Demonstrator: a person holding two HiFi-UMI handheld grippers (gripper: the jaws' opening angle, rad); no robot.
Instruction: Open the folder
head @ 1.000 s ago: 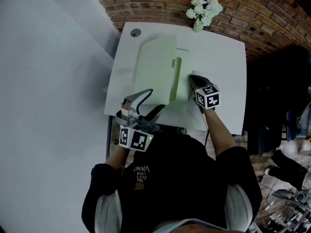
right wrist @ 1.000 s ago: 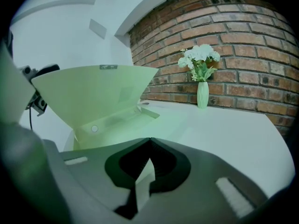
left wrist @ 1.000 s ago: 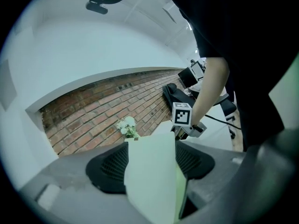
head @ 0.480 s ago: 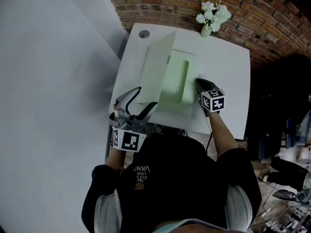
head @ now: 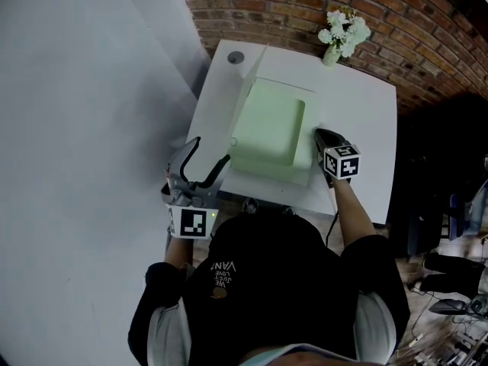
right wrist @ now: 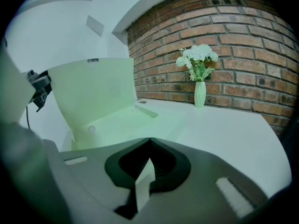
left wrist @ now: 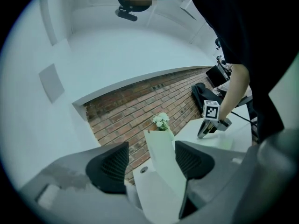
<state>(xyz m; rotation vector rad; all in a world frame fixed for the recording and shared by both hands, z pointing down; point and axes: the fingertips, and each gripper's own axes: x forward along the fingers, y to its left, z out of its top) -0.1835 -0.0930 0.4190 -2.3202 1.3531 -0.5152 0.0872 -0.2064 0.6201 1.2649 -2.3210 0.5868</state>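
Folder half open, cover standing upright

The folder (head: 271, 124) lies in front of the flower vase (head: 332, 54). Our right gripper (head: 320, 133) pinches its edge, and our left gripper (head: 210, 149), jaws apart, straddles the raised cover (right wrist: 96, 90). We judge laying it flat remains.

Folder cover (left wrist: 164, 171) between open jaws

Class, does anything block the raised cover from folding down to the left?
Nothing visible: only bare table and a small hole lie left of the cover; the left gripper's open jaws straddle its near edge.
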